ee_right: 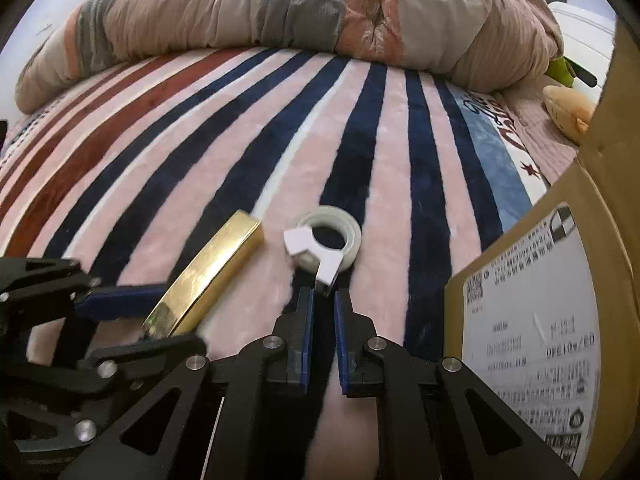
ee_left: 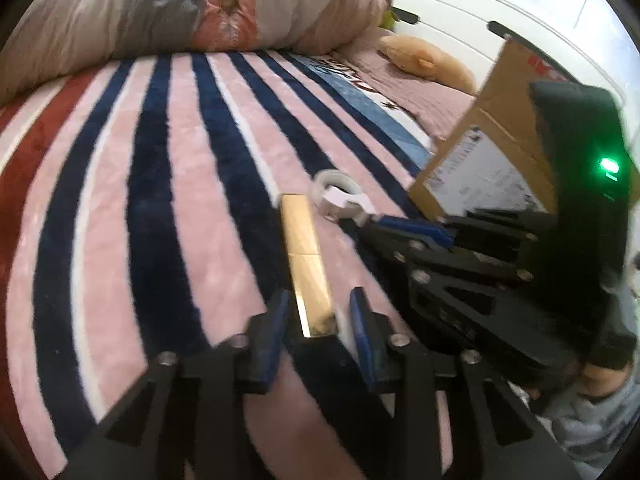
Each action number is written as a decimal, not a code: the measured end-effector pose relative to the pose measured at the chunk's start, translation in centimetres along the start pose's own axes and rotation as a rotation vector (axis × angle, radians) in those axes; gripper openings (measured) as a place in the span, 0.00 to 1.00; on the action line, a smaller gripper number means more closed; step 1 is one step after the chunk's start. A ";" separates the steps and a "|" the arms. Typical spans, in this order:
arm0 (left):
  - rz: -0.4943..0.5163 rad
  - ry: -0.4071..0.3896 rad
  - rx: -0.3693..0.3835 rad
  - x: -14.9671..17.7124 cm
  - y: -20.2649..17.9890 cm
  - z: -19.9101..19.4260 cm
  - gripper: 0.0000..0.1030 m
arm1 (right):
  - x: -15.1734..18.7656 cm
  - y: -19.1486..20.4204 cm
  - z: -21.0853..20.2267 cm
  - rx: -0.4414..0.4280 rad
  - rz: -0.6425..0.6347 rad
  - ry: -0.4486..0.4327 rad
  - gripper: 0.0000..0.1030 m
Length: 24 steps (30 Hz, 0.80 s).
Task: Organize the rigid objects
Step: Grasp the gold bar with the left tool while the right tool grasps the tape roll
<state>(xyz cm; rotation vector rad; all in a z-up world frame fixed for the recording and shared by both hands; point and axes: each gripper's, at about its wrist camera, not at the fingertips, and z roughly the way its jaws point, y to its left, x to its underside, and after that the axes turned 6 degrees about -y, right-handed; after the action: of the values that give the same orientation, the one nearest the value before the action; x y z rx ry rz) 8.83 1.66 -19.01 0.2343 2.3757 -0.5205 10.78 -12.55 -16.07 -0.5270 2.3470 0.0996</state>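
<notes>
A long gold box (ee_left: 306, 258) lies on the striped blanket (ee_left: 160, 200). My left gripper (ee_left: 318, 306) is open, with its blue pads on either side of the box's near end, not touching. In the right wrist view the gold box (ee_right: 208, 276) lies left of a clear tape roll (ee_right: 330, 236) in a white dispenser. My right gripper (ee_right: 323, 292) is shut on the dispenser's white tab (ee_right: 328, 274). The tape roll also shows in the left wrist view (ee_left: 340, 192), with the right gripper (ee_left: 366, 216) at it.
A cardboard box (ee_right: 560, 320) with a printed label stands at the right, also in the left wrist view (ee_left: 480, 160). A bunched duvet (ee_right: 320, 12) lies across the back. A plush toy (ee_left: 428, 60) rests far right by a white cabinet.
</notes>
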 end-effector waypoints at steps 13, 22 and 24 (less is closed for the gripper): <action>-0.019 -0.016 -0.097 1.5 4.0 -4.6 0.15 | -1.6 -0.8 2.5 0.003 0.059 -0.063 0.40; -0.048 -0.040 -0.147 1.6 4.3 -3.4 0.16 | 0.0 -0.2 -0.1 -0.098 0.050 -0.062 0.38; -0.017 -0.039 -0.164 1.5 3.8 -3.5 0.15 | 0.4 0.1 -1.1 -0.126 0.034 -0.064 0.38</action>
<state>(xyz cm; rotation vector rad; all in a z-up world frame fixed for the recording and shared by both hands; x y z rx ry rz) 6.77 6.64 -18.79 0.1288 2.3692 -0.3328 9.74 -12.80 -15.56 -0.5368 2.2982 0.2777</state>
